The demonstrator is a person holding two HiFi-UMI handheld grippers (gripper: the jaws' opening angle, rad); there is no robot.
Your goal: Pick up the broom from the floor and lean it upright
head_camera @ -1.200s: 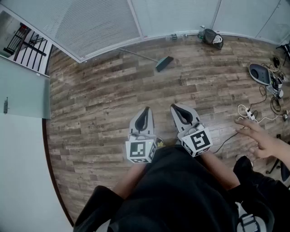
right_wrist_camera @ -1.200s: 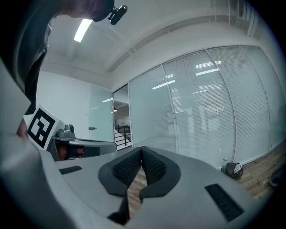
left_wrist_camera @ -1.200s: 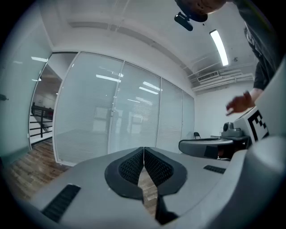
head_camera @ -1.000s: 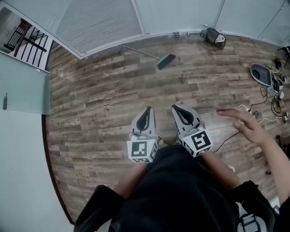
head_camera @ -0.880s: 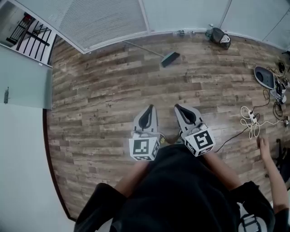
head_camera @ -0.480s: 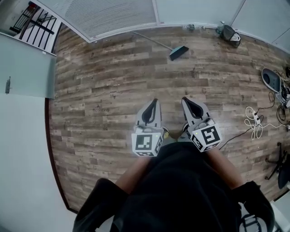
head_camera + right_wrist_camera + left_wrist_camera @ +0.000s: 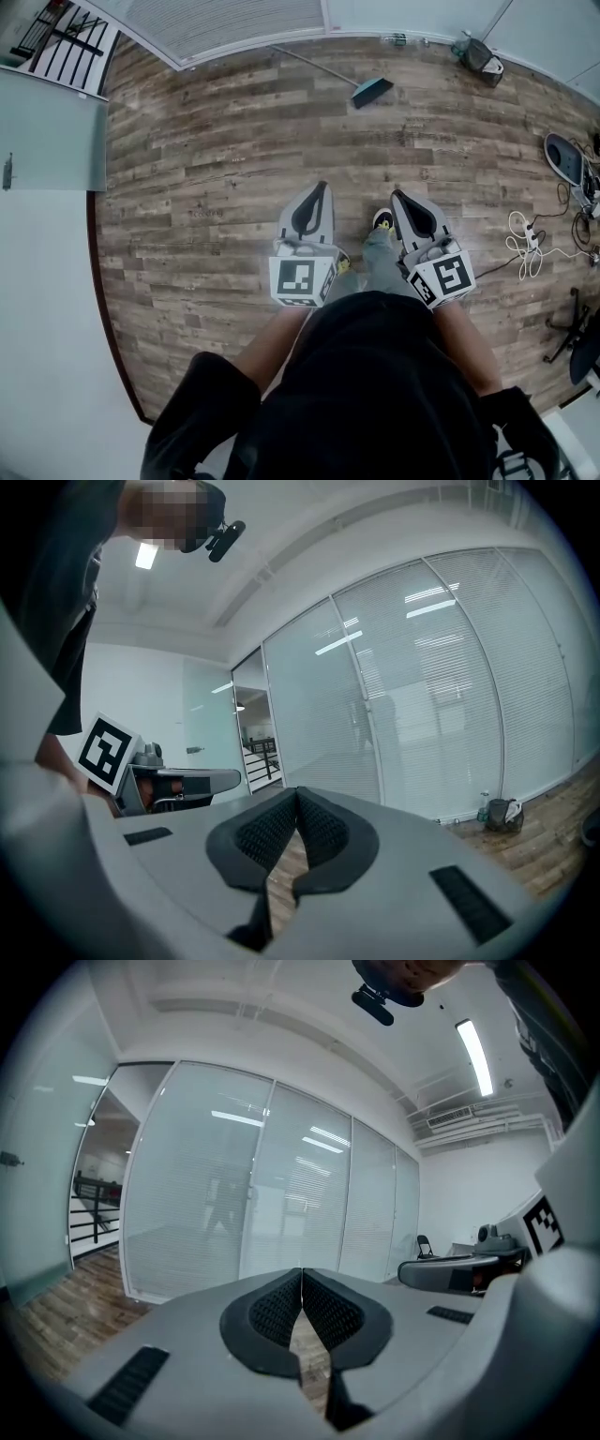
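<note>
Wood floor, broom lying far by glass wall, left hand-held gripper and right hand-held gripper near, closed, empty

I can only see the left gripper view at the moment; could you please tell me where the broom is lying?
Observer: The broom lies flat on the wood floor, close to the glass wall.
Operator: Which way does it point?
Observer: In the head view its brush end is at the right; the handle runs left toward the wall.
Operator: Is anything held on the right side?
Observer: No, the right hand-held gripper is shut and empty.
</note>
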